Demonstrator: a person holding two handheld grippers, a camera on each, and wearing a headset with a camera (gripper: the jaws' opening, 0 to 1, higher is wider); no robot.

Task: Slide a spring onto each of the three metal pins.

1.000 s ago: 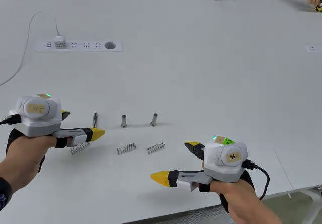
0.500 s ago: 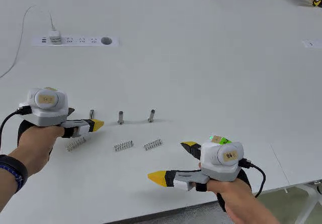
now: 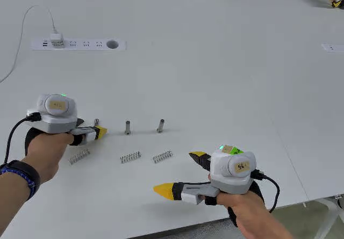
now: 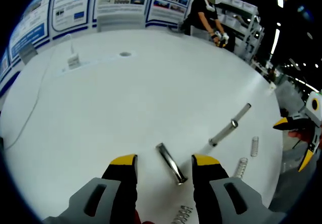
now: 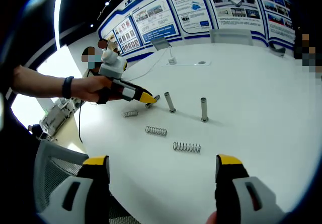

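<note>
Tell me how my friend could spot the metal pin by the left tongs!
On the big white workbench, three short grey metal pins stand in a row behind three little coiled wire springs. Take the pin at the row's left end. Unlike its two neighbours, it stands right between the yellow-tipped tongs of the left gripper.

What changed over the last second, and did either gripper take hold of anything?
The left gripper moved in on the leftmost pin, which now sits between its open fingers, ungrasped. The right gripper stayed open where it was; the three springs and other pins kept their places.
</note>
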